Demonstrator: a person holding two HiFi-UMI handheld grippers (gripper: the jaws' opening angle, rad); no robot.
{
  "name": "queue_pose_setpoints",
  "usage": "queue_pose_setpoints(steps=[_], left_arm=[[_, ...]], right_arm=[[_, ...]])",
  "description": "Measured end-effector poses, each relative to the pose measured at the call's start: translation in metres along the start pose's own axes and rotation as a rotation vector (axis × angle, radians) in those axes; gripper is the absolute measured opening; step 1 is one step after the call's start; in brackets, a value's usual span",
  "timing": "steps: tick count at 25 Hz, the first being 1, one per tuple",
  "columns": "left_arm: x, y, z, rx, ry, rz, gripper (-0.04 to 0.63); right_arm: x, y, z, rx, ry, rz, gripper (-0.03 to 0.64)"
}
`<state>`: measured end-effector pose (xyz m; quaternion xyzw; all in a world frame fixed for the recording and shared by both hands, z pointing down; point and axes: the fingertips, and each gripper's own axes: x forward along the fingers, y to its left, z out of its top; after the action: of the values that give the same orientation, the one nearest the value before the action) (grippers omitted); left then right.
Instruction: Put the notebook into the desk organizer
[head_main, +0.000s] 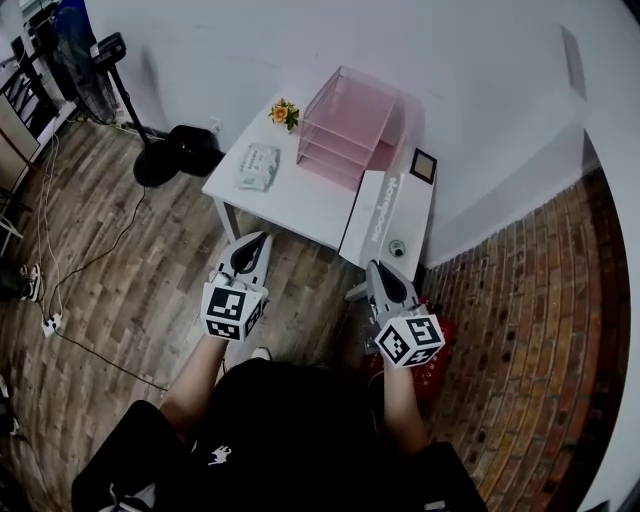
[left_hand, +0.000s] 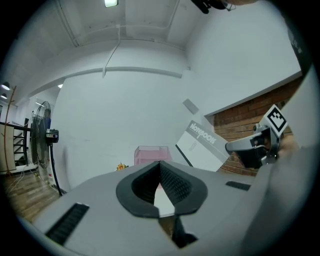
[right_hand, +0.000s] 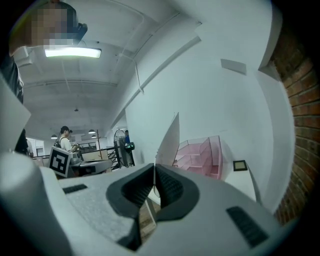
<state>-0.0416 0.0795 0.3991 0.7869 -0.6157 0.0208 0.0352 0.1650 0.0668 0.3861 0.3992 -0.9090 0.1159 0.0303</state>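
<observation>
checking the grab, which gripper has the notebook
The right gripper: its jaws pinch the white notebook's edge, while the left gripper is shut on nothing.

Wears a black short-sleeved top with a small white logo low in the frame, plus a left gripper and right gripper, both pale grey, tapered, lined with dark ribbed pads, each capped by a black-and-white marker cube.

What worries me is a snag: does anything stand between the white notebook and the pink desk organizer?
Nothing visible does. The white notebook, clamped in the right tool, faces bare white table up to the pink plastic desk organizer. The small black frame sits beside it, off the path.
</observation>
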Motion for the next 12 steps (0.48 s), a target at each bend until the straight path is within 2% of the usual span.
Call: queue_pose_setpoints(steps=[5, 12], left_arm=[[-0.013, 0.040, -0.005, -0.018, -0.002, 0.017, 0.003], [-0.037, 0.085, -0.017, -0.072, -0.002, 0.069, 0.003]], right_arm=[[0.022, 0.024, -0.002, -0.021, 0.024, -0.010, 0.010], [0.051, 0.055, -0.004, -0.056, 0.072, 0.021, 0.010]])
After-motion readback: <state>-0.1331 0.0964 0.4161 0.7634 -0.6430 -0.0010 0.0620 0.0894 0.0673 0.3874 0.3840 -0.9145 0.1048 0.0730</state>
